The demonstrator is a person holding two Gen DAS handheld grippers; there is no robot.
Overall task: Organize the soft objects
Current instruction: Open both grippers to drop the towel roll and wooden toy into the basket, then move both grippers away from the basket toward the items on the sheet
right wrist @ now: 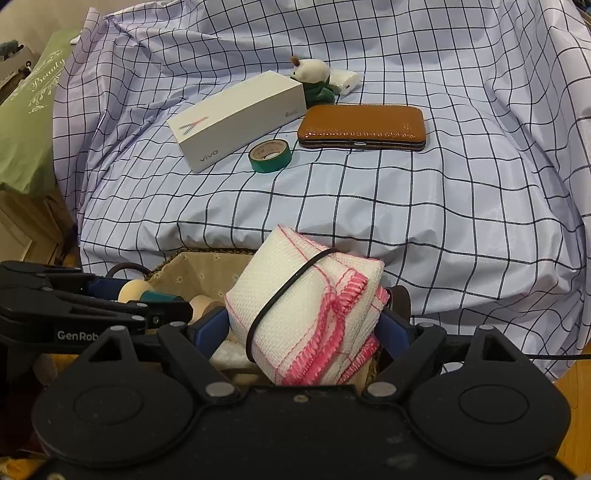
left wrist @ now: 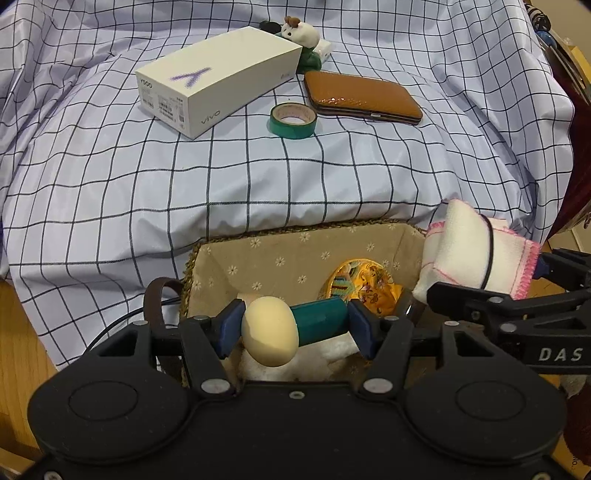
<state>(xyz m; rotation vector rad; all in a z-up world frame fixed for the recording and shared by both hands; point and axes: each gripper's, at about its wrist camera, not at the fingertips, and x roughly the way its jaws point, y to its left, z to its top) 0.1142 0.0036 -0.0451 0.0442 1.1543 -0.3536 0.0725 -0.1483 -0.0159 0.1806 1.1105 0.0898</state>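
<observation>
Our left gripper [left wrist: 295, 328] fingers clamp a cream-and-teal toy [left wrist: 291, 326] lengthwise, right above the lined basket [left wrist: 295, 251]. Our right gripper [right wrist: 303, 325] fingers squeeze a folded white cloth [right wrist: 306, 306], pink-edged, black band round it, over the same basket. Further out on the checked sheet [left wrist: 258, 177]: green tape roll [left wrist: 293, 120], white box [left wrist: 218, 96], brown case [left wrist: 362, 98], small plush [left wrist: 299, 33].

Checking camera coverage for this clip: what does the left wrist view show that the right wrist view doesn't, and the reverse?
Left wrist only: a gold patterned disc inside the basket, and the left gripper holding a cream-and-teal toy end to end.
Right wrist only: a green bag at the left, and the right gripper around the cloth bundle.
Both: phone box, tape, brown case, plush on the checked sheet.
</observation>
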